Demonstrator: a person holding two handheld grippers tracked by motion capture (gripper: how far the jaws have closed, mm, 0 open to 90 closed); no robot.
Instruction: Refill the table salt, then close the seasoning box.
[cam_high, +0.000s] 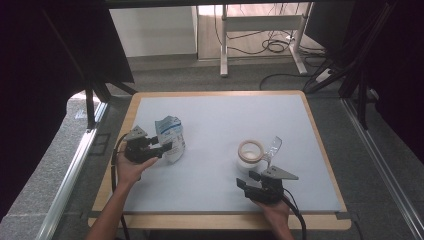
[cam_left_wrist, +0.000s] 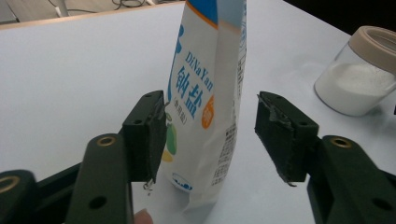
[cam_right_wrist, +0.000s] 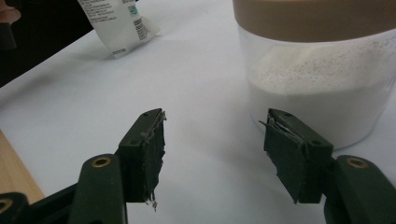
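Two grippers: both parted, neither pressing on anything
Left gripper (cam_left_wrist: 210, 135): pads standing off the salt bag (cam_left_wrist: 205, 93) between them – a gap on the right side, the left pad just beside it
Salt bag: upright, left-centre of the high view
Right gripper (cam_right_wrist: 212, 154): gaping, bare mat between the pads – jar (cam_right_wrist: 317, 70) just beyond, upper right
Jar: white powder inside, tan rim

White salt bag (cam_left_wrist: 205, 93) w/ blue and orange print stands upright on left part of the table, top crumpled. Clear jar (cam_high: 250, 156) w/ beige rim, approx. half full of white powder, stands open, well apart to its right.
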